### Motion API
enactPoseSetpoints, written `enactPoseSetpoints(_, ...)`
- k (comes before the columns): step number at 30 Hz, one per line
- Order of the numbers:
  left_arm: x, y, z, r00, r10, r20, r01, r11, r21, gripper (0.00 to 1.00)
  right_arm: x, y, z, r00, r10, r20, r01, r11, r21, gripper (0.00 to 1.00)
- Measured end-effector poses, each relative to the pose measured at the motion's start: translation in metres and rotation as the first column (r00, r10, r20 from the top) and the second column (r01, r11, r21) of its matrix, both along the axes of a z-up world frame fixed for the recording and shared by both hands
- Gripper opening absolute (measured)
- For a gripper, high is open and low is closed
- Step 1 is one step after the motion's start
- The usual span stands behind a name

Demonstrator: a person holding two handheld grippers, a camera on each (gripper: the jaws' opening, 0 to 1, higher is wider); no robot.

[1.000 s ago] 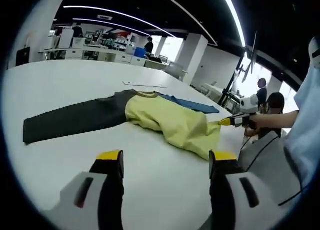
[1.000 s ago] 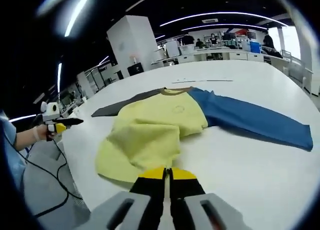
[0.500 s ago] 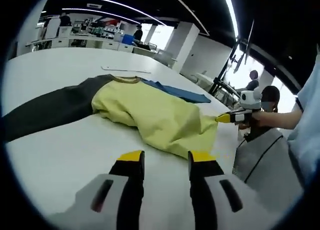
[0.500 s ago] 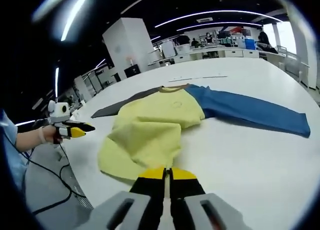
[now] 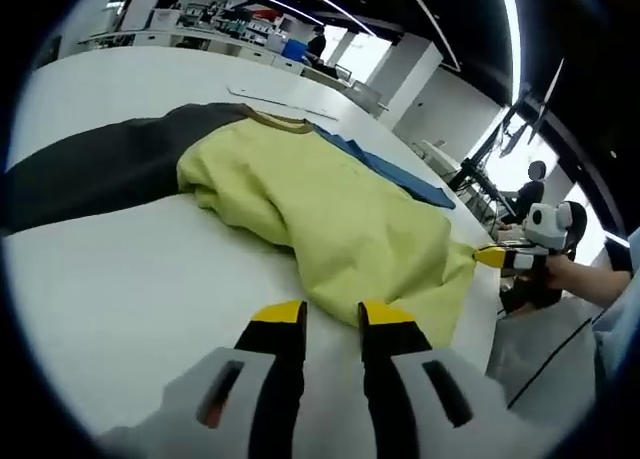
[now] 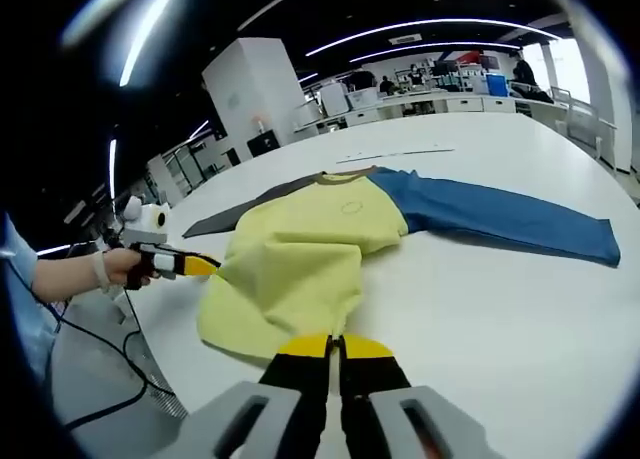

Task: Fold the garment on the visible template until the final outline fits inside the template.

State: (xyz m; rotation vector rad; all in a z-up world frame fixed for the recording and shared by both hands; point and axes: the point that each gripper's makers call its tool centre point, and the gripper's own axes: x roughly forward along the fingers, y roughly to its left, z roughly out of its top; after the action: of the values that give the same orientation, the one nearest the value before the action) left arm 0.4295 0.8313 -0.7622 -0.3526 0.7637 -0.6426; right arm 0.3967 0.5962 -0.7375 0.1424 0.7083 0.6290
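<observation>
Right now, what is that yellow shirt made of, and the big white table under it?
The shirt looks like soft knit cloth, matte: it rumples into folds and lies limp, with a blue sleeve and a dark sleeve. The table looks hard and smooth, perhaps laminate; it has a faint sheen.

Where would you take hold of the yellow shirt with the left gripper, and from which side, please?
Probably the free hem corner of the shirt, on the side opposite where the right gripper meets the hem. The hem lies rumpled just ahead of the left gripper, so come in low along the table from the near edge.
</observation>
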Motion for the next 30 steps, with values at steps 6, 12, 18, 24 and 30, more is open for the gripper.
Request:
enactPoseSetpoints(6,0.000,-0.013,0.005,0.997,0.014,-0.070,-0.017,0.999,-0.051,0.00,0.000,-0.001,0.000,1.000,-0.004,-0.003,0.004,1.000,0.003,0.00)
enactPoseSetpoints(12,0.029,-0.026,0.064,1.000,0.002,-0.001,-0.002,0.990,-0.141,0.00,0.009,-0.002,0.014,1.000,-0.015,0.023,0.015,1.000,0.015,0.00)
enactPoseSetpoints(18,0.064,-0.044,0.097,0.999,-0.013,0.045,0.020,0.987,-0.157,0.00,0.022,-0.004,0.025,0.998,-0.042,0.051,0.040,0.999,0.029,0.00)
enactPoseSetpoints(24,0.095,-0.057,0.093,0.999,-0.032,0.025,0.035,0.989,-0.144,0.00,0.032,-0.011,0.030,0.996,-0.064,0.066,0.062,0.998,0.029,0.00)
enactPoseSetpoints(30,0.116,-0.067,0.076,0.999,-0.041,0.001,0.041,0.992,-0.116,0.00,0.042,-0.024,0.029,0.992,-0.111,0.058,0.108,0.993,0.044,0.00)
